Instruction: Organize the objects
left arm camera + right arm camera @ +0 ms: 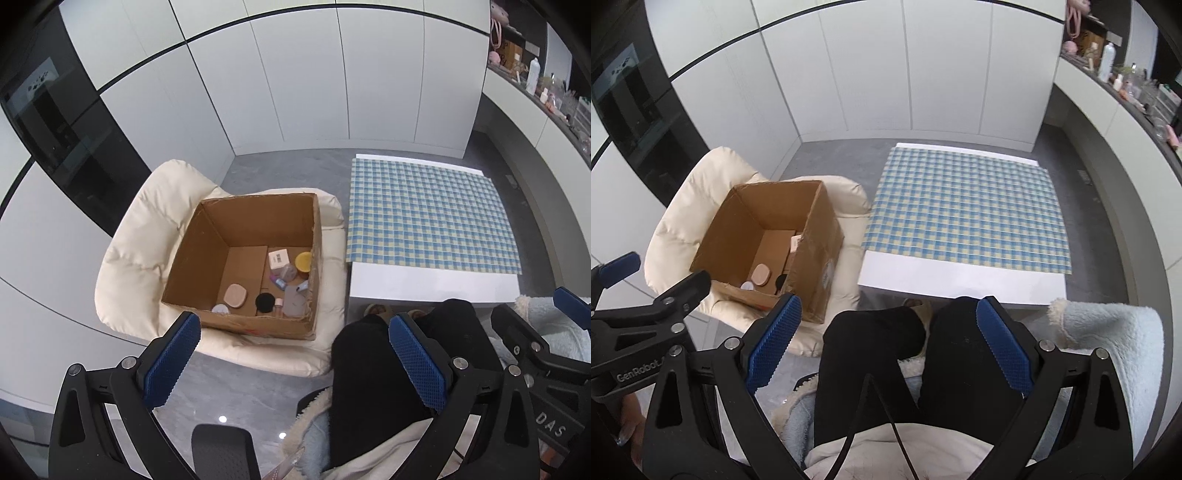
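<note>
Two large pieces of furniture fill the middle of both views: a low white table (432, 286) covered by a blue-and-yellow checked cloth (428, 218) at centre right, and just beside it on the left a cream padded armchair (125, 254). White cabinet doors (295, 81) run across the top of the frame, with a dark glass panel (55, 122) at upper left and a cluttered shelf (535, 81) at upper right.

On the armchair seat sits an open cardboard box (236, 221), left of centre. On its floor, toward the lower right corner, lie small toiletries: a white carton (277, 258), a yellow-lidded jar (303, 261), a beige oval compact (236, 295), a black round puff (264, 301), a small white round lid (221, 309) and a few little bottles too small to tell apart. The checked cloth carries nothing.

At the bottom of the frame a person's black-trousered knees (923, 354) sit between the armchair and the table, with a fluffy pale blue sleeve (1108, 332) at lower right.

The left gripper (291, 354) hangs above the floor at lower centre of its view, blue pads (173, 358) spread wide with nothing between them. The right gripper (886, 343) hovers over the knees, pads (1004, 343) likewise spread wide and empty.
</note>
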The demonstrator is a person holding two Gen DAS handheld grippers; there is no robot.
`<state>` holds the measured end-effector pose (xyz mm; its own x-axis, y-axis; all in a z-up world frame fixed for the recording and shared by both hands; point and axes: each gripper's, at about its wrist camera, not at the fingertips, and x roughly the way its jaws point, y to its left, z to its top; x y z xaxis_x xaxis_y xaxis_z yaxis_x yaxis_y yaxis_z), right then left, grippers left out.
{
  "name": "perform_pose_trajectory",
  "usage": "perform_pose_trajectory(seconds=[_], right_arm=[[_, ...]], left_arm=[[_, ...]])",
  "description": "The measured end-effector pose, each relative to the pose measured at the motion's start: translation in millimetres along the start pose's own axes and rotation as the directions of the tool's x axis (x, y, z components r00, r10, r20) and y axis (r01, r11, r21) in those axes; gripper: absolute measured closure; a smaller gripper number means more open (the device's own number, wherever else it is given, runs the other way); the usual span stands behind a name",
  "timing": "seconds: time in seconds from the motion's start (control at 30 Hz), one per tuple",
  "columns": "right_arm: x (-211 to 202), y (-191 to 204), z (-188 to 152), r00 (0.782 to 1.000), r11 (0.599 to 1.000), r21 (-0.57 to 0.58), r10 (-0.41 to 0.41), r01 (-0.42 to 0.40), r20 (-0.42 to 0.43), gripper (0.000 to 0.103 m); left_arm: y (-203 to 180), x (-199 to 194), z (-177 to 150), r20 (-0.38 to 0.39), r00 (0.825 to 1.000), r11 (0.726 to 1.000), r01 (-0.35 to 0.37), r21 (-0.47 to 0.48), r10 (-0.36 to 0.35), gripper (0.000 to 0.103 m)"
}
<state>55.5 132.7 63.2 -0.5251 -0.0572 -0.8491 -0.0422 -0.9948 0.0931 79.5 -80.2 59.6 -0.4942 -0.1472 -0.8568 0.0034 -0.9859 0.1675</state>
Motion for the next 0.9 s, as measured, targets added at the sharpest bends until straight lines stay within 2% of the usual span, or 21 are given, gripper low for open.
perform_pose_trajectory(seconds=[0.2, 0.4, 0.9], right_arm=[[-9.0, -7.7, -3.7, 1.000, 0.999, 0.041, 0.005, -0.005, 0.004, 0.005], [-9.2, -5.6, -6.6, 1.000, 0.999, 0.032, -0.011, 0.011, 0.008, 0.005], [-4.2, -13.7, -9.3, 1.000, 0.999, 0.053, -0.001, 0.002, -0.004, 0.005]], left_arm=[[-3.0, -5.3, -5.9, 0.001, 1.000, 1.000, 0.021, 0.004, -0.021, 0.001], [-1.0, -2.9, -7.5, -0.022, 0.998, 0.998, 0.052, -0.023, -0.052, 0.001], [-13.6, -6.8, -9.5, -0.006, 1.000, 1.000, 0.000, 0.003, 0.000, 0.001]])
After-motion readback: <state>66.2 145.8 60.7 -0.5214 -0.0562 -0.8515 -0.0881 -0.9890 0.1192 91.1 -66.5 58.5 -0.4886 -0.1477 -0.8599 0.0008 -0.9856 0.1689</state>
